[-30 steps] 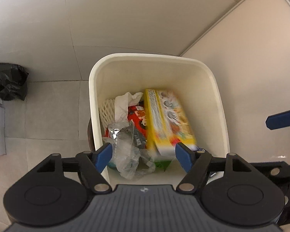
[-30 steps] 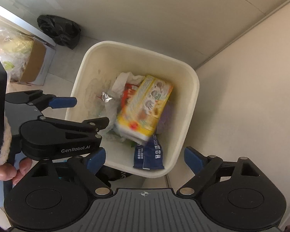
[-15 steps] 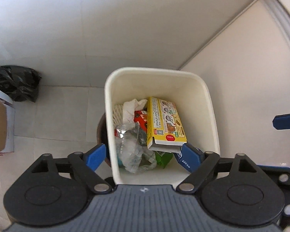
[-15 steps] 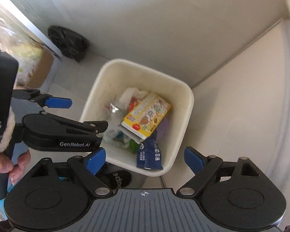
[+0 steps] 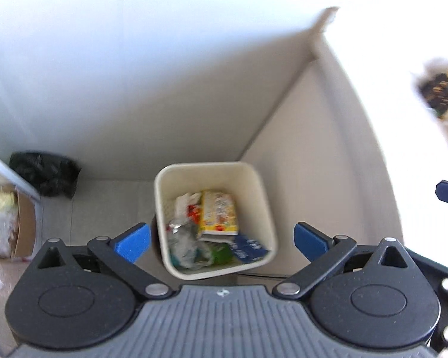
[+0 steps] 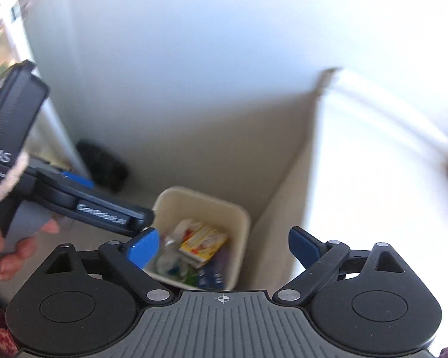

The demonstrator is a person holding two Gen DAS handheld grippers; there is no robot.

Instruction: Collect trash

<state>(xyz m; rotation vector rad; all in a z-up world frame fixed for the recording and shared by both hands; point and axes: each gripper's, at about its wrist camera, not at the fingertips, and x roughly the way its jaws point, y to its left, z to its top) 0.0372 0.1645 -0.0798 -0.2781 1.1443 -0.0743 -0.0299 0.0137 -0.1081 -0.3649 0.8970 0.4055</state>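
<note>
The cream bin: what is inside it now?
Inside the cream bin lie a yellow box, a blue packet, clear plastic wrap, white paper and something green. Whatever lies under this pile is covered.

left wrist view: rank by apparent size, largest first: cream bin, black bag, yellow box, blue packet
1. cream bin
2. black bag
3. yellow box
4. blue packet

The yellow box and blue packet look close in size, and the packet is partly covered, so their order is unsure. The frame is motion-blurred.
</note>
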